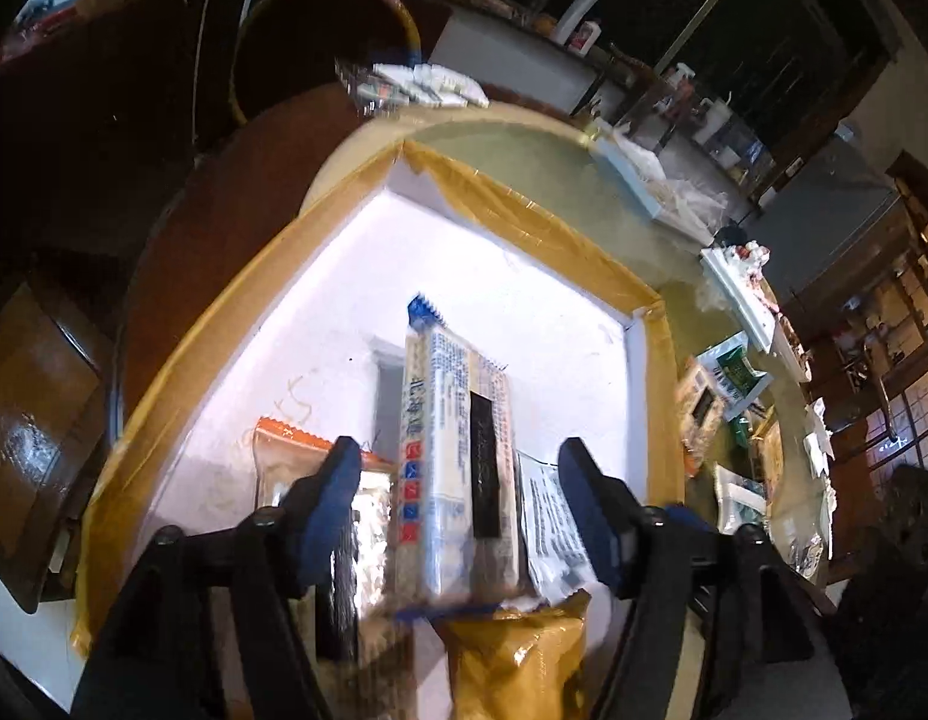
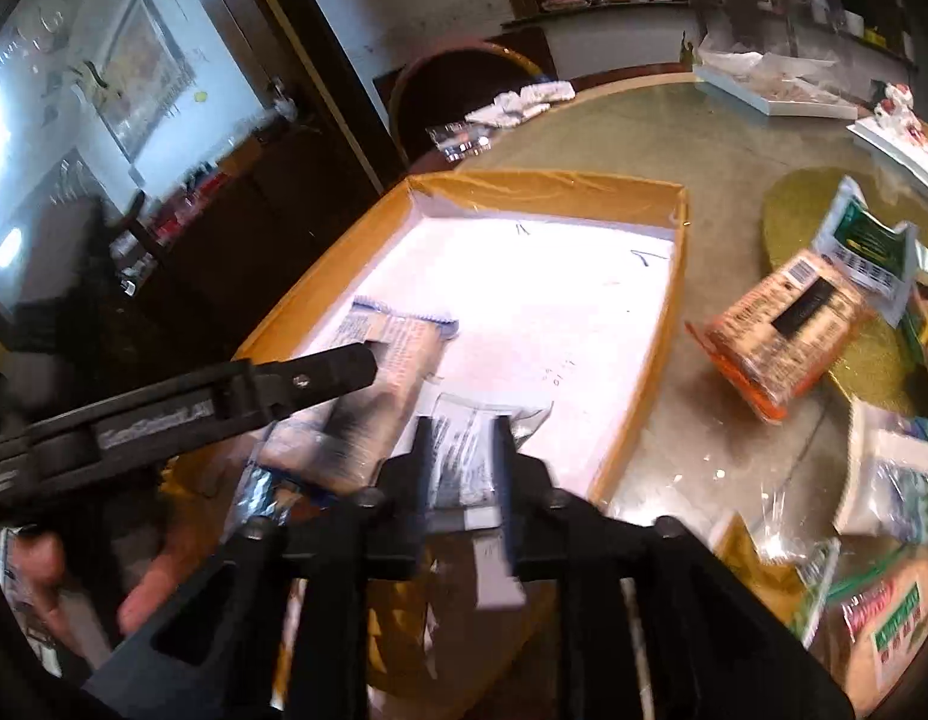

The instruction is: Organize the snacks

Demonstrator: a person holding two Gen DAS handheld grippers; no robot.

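Note:
A shallow white tray with a tape-wrapped yellow rim [image 1: 511, 204] [image 2: 643, 396] lies on the round table. In the left wrist view my left gripper [image 1: 458, 468] is open, fingers either side of a blue-and-cream cracker pack [image 1: 452, 456] that lies in the tray. An orange-edged pack [image 1: 284, 450], a clear white-label packet [image 1: 547, 516] and a yellow bag [image 1: 511, 654] lie beside it. In the right wrist view my right gripper [image 2: 464, 450] is shut on the clear white-label packet [image 2: 464, 450] over the tray's near end. The left gripper's finger [image 2: 320, 375] crosses above the blue pack [image 2: 392, 348].
An orange snack pack [image 2: 781, 342], a green-and-white bag [image 2: 865, 246] and several more bags [image 2: 883, 612] lie on the glass tabletop [image 2: 643, 138] right of the tray. White trays [image 2: 775, 99] stand at the far edge. A dark chair [image 1: 320, 36] stands behind the table.

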